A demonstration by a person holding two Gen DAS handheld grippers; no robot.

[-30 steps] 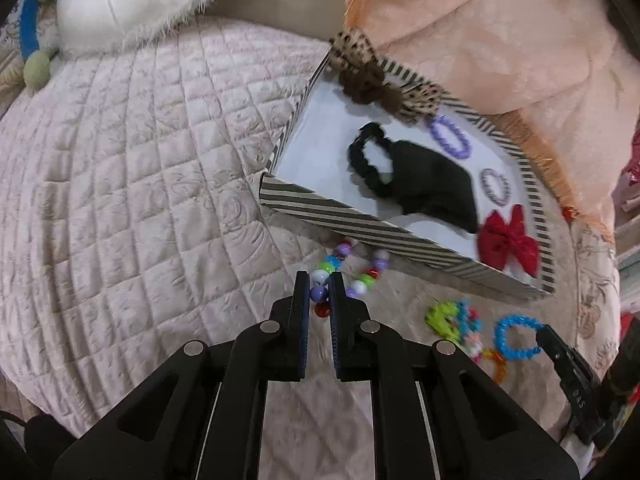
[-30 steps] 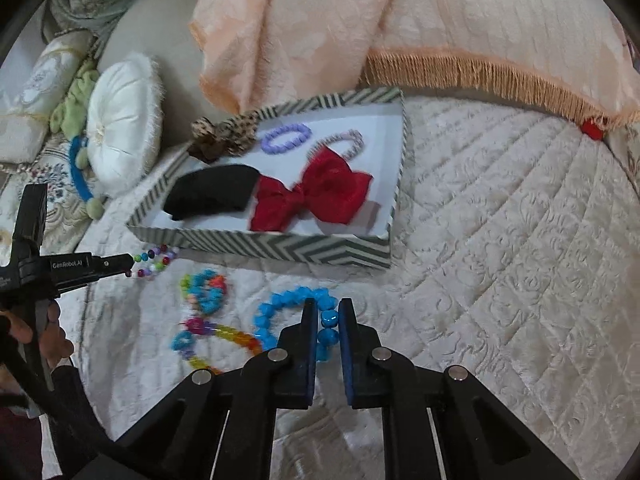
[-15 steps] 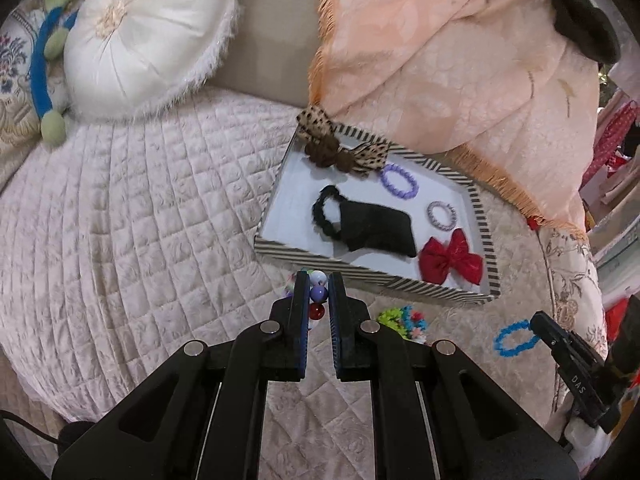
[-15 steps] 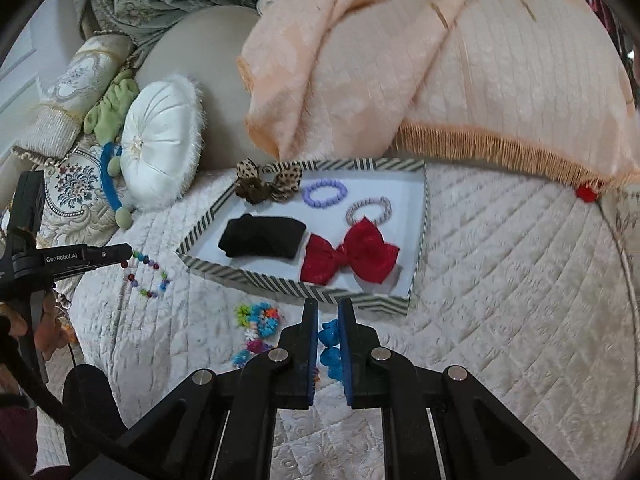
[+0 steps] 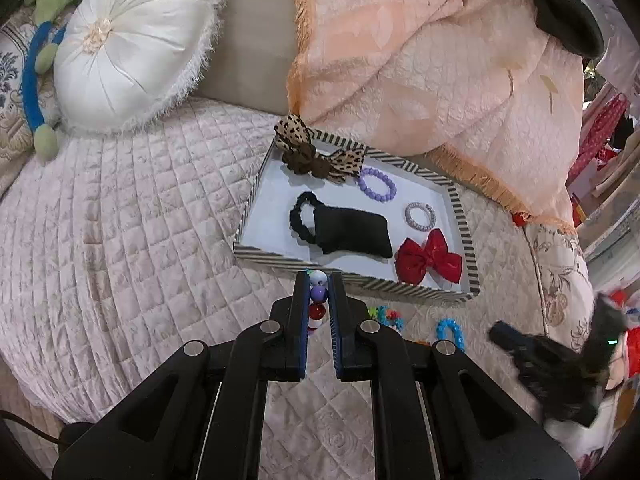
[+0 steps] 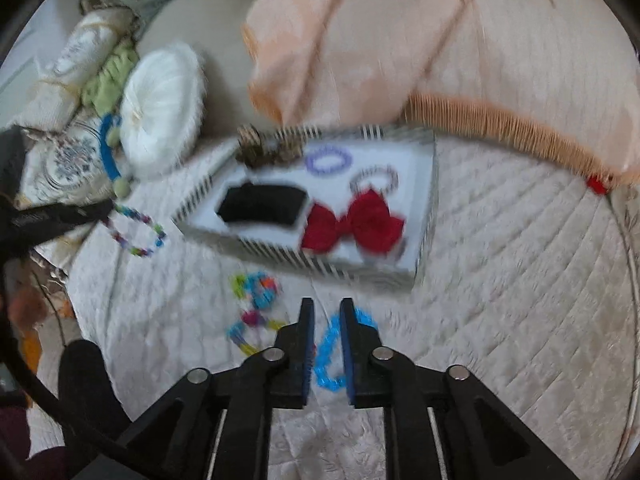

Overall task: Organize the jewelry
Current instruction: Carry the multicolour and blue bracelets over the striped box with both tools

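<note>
1. The left gripper (image 5: 319, 280) had its jaws pinched on a multicoloured bead bracelet (image 5: 318, 292); white, purple and red beads showed in the narrow gap, and in the right wrist view the rest of the loop (image 6: 136, 232) hung free at 9 o'clock, clear of the quilt.
2. The right gripper (image 6: 327, 308) had its jaws closed on a blue bead bracelet (image 6: 330, 350), which dangled between them; that view was motion-blurred.
3. A striped tray (image 5: 352, 276) lay on a quilted pale pink bed cover (image 5: 132, 232), just beyond the left gripper's tips at 12 o'clock.
4. Inside the tray were a leopard-print bow (image 5: 316, 152) at the far corner, a purple bead bracelet (image 5: 378, 184), a small silvery bracelet (image 5: 420, 216), a black pouch (image 5: 352, 234) with a black scrunchie (image 5: 300, 218) touching its 9 o'clock end, and a red bow (image 5: 428, 256) at the near corner.
5. More bright bead bracelets (image 6: 256, 292) lay on the cover in front of the tray, at 10 o'clock from the right gripper.
6. A round white cushion (image 5: 132, 48) leaned at 10 o'clock, with a blue and green soft toy (image 5: 32, 80) beside it.
7. A peach fringed blanket (image 5: 440, 60) was heaped behind the tray at 1 o'clock, touching its far edge.
</note>
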